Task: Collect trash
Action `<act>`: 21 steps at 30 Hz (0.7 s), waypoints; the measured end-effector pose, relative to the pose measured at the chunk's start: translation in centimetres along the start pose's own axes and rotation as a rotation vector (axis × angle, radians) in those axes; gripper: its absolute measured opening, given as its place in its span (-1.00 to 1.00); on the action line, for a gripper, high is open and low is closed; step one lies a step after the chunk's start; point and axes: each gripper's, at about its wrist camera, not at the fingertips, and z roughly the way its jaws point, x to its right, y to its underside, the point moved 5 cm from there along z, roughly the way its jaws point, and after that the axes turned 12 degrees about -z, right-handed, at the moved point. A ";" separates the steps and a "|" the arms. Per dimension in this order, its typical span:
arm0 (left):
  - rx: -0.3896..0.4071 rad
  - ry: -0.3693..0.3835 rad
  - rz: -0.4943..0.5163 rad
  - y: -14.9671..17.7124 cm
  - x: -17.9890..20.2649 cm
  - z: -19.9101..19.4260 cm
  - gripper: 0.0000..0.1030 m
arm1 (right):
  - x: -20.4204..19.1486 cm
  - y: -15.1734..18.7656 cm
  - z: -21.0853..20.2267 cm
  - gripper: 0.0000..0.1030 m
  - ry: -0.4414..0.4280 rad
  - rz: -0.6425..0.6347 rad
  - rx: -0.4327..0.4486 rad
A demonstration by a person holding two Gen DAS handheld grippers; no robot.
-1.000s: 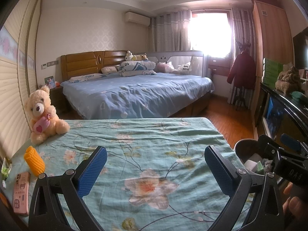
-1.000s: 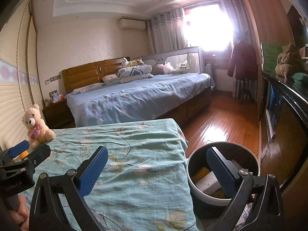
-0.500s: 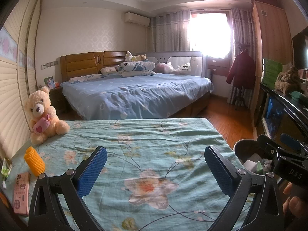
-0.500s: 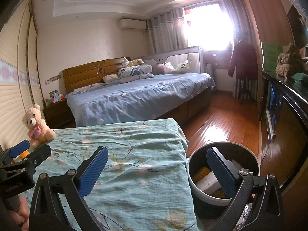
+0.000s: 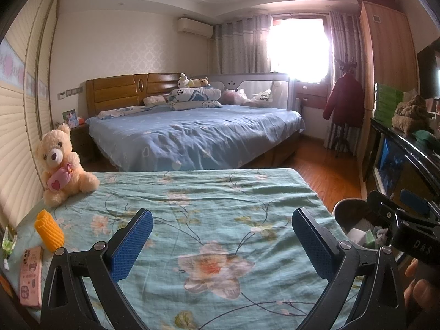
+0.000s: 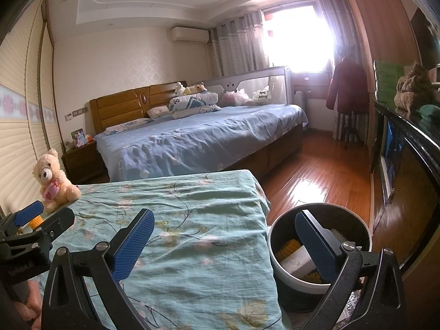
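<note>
One yellow corn-like piece (image 5: 49,230) lies far left of the wide-open, empty left gripper (image 5: 222,243), seemingly tilted, while the equally open, empty right gripper (image 6: 225,245) hangs by the bin (image 6: 319,249).

The right gripper (image 6: 224,243) was wide open and empty. One finger hung over the flowery cloth (image 6: 192,236) — the other over the bin (image 6: 360,236) by the cloth's right edge.
</note>
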 end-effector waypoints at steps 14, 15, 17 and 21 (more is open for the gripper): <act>-0.009 0.005 -0.003 0.1 -0.2 0.0 0.99 | -0.3 -0.1 -0.3 1.00 -0.003 0.003 -0.005; -0.009 0.005 -0.003 0.1 -0.2 0.0 0.99 | -0.3 -0.1 -0.2 1.00 -0.004 0.003 -0.004; -0.011 0.003 -0.004 0.1 -0.3 0.0 0.99 | -0.5 -0.1 -0.3 1.00 -0.005 0.005 -0.008; -0.024 0.003 -0.008 0.2 -0.6 0.3 0.99 | -0.8 0.1 -0.2 1.00 -0.009 0.008 -0.015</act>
